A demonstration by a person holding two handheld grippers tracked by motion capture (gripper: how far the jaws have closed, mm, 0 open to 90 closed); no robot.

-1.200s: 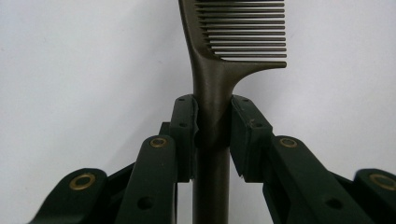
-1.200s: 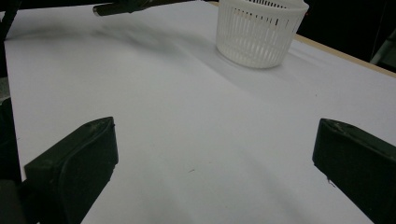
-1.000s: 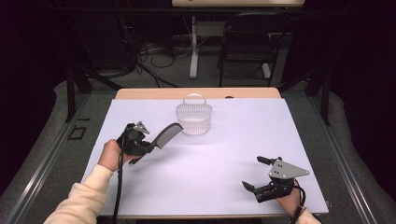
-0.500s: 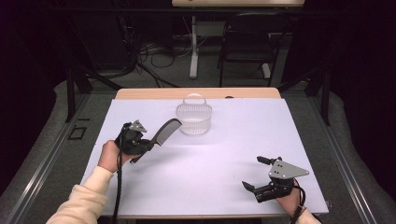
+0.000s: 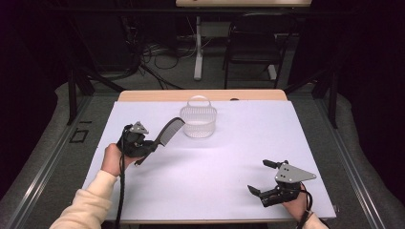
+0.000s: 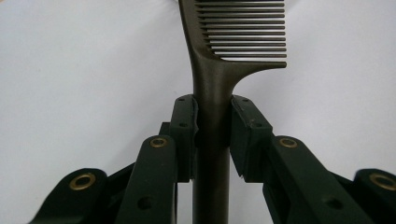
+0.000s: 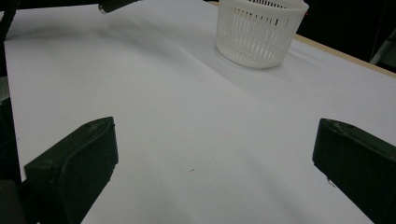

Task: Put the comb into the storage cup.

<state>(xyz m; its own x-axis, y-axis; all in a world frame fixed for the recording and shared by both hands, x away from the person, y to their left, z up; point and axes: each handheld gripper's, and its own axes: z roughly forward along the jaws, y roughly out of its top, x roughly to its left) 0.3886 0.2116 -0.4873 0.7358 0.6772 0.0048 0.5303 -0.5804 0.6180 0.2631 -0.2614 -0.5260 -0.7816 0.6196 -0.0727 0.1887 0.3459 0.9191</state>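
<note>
Left gripper (image 5: 154, 144) lifts slightly toward basket (image 5: 198, 122), jaws clamped on comb (image 5: 170, 131) handle; right gripper (image 5: 265, 177) stays wide open, empty.

The right gripper (image 7: 212, 163) has its two black jaws spread wide over the bare white table (image 7: 187, 116). Far ahead, slightly right, stands a white slotted basket (image 7: 257, 30). Nothing lies between the jaws.

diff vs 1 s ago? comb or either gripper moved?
Barely any change. The left gripper stays shut on the comb, perhaps shifted slightly toward the white basket. The right gripper stays open and parked near the table's front edge; basket unmoved.
</note>
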